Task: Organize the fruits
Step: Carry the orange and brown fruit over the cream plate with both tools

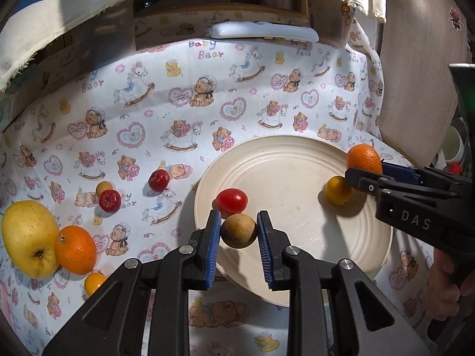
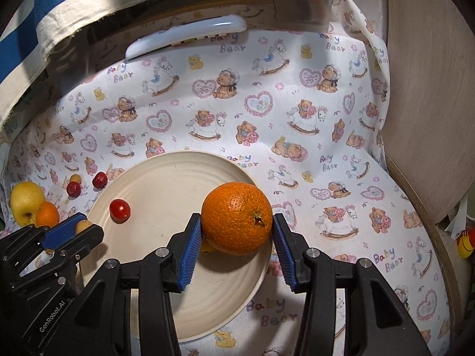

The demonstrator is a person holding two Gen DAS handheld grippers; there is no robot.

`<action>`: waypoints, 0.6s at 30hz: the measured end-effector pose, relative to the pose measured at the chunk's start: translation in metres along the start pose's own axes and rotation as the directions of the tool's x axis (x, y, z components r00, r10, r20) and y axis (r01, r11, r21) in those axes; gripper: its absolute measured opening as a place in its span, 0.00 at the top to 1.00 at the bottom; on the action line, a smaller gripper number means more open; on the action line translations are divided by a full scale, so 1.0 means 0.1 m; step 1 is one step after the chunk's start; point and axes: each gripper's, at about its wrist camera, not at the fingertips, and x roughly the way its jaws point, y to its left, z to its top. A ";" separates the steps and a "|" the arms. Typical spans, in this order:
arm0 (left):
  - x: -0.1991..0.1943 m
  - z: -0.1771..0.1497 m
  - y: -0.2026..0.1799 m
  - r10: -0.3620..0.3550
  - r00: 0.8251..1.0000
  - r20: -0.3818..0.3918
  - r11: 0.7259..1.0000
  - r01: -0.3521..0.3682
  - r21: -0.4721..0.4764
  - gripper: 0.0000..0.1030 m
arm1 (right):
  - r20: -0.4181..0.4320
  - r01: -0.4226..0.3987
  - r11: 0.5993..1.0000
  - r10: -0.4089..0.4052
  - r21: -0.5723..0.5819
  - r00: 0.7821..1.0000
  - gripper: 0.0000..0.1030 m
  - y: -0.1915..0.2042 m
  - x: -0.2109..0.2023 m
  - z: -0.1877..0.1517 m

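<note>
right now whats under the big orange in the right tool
The orange hangs over the plate near its right rim. A bit of a small yellow fruit peeks out beneath it; the orange covers the rest. The left view shows that fruit on the plate.

Glossy ribbed ceramic plate on matt printed cloth (cotton-like)

In the right wrist view, the orange hides most of a yellow fruit on the plate. The hand is cut off at the left wrist view's edge.
</note>
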 end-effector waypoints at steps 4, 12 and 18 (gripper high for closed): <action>0.01 0.00 -0.02 0.003 1.000 -0.006 1.000 -0.003 0.014 0.77 | 0.003 0.005 1.000 -0.005 -0.005 1.000 0.52 0.01 0.01 0.00; 0.07 -0.01 -0.03 0.006 1.000 -0.018 1.000 -0.006 0.023 0.77 | 0.002 0.006 1.000 -0.006 -0.009 1.000 0.53 0.01 0.01 -0.01; 0.10 -0.02 -0.02 0.008 1.000 -0.028 1.000 -0.007 0.024 0.77 | 0.001 0.005 1.000 -0.005 -0.008 1.000 0.53 0.01 0.01 -0.01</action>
